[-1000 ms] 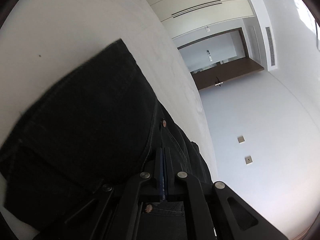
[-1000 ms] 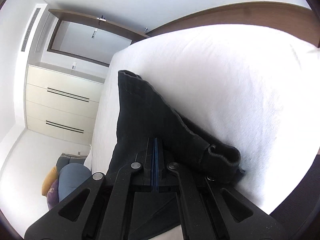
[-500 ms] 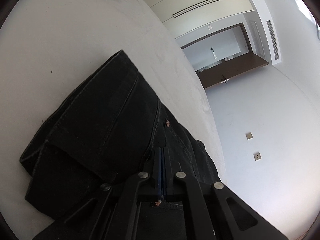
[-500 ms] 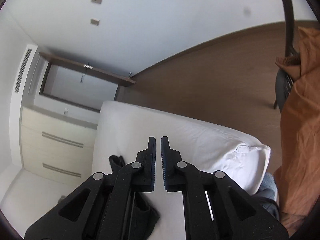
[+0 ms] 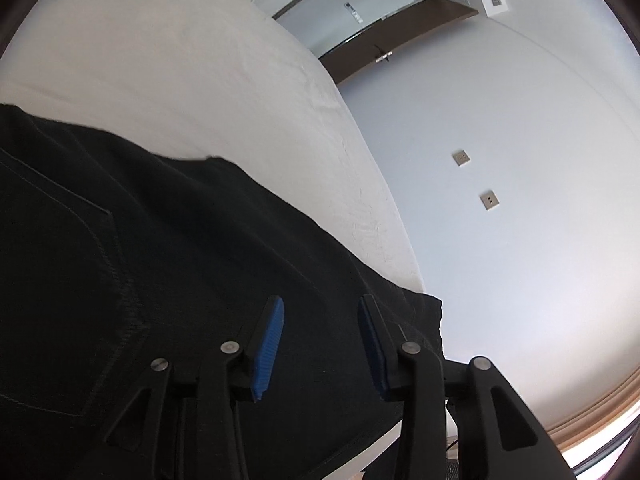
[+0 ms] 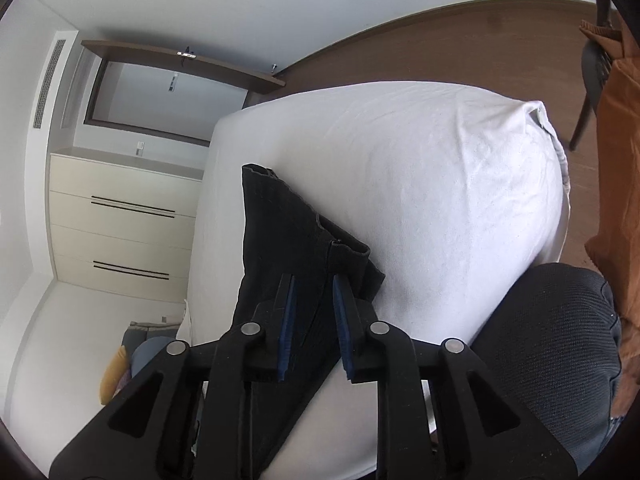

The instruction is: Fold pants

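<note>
Black pants (image 5: 160, 272) lie on the white bed (image 5: 192, 80), filling the lower left of the left wrist view, with a back pocket seam showing. My left gripper (image 5: 320, 308) hovers over the pants near their right edge; its jaws are opening and nothing is pinched between the blue pads. In the right wrist view the pants (image 6: 288, 240) lie folded in a long strip along the left side of the bed (image 6: 420, 184). Over the strip's near part my right gripper (image 6: 314, 286) has its jaws opening, with no cloth held between them.
A pale chest of drawers (image 6: 120, 220) stands beyond the bed by a doorway (image 6: 168, 92). Cushions (image 6: 136, 356) lie on the floor at lower left. A person's dark trouser leg (image 6: 552, 352) is at the bed's near right, and an orange cloth (image 6: 616, 168) hangs over a chair.
Both grippers were shut on the pants one second ago and have let go. The left gripper moved along the pants and opened. The right gripper lifted away, then came back over the folded strip, opening.
</note>
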Demonstrator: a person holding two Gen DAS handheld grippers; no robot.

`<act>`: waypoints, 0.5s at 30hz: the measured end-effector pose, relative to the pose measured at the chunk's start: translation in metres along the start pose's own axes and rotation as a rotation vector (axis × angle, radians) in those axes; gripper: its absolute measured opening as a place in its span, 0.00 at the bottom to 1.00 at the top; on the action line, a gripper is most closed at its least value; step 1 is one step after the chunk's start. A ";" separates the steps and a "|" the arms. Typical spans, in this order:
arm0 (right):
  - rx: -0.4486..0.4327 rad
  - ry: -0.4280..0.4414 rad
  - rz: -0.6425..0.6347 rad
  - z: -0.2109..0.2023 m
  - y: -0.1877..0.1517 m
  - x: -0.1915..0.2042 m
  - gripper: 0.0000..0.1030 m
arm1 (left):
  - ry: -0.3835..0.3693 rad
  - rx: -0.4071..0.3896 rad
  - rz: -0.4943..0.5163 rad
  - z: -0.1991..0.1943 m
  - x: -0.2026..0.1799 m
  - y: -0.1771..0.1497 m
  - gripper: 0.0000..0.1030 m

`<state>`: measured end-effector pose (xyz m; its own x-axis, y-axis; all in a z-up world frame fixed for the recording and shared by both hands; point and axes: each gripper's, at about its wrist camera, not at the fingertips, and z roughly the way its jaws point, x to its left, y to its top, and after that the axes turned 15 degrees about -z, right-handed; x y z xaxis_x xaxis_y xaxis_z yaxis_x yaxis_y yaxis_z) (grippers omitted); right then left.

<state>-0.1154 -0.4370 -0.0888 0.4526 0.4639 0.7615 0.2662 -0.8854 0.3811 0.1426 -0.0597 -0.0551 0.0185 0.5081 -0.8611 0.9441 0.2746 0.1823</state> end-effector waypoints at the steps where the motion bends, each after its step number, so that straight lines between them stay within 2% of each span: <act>1: 0.001 -0.001 0.008 0.000 -0.003 -0.001 0.26 | 0.007 0.020 -0.017 0.011 0.000 -0.002 0.39; 5: -0.009 -0.007 0.073 -0.012 -0.010 -0.014 0.29 | 0.018 0.083 -0.027 0.032 0.001 -0.010 0.39; 7: -0.034 -0.018 0.086 -0.019 -0.011 -0.015 0.60 | 0.040 0.088 -0.049 0.032 0.013 -0.011 0.39; 8: -0.046 -0.020 0.095 -0.025 -0.016 -0.021 0.62 | 0.038 0.082 -0.071 0.030 0.021 -0.009 0.33; 9: -0.046 -0.007 0.106 -0.025 -0.024 -0.020 0.62 | 0.030 0.075 -0.100 0.025 0.029 -0.007 0.22; 11: -0.018 0.018 0.116 -0.024 -0.028 -0.020 0.62 | 0.035 0.044 -0.137 0.007 0.048 0.000 0.14; 15: -0.012 0.015 0.121 -0.008 -0.036 -0.026 0.62 | 0.066 -0.016 -0.175 -0.031 0.078 0.013 0.02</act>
<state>-0.1438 -0.4180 -0.1183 0.4677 0.3530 0.8103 0.2000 -0.9353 0.2921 0.1462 0.0083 -0.1053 -0.1679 0.5040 -0.8473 0.9256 0.3763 0.0404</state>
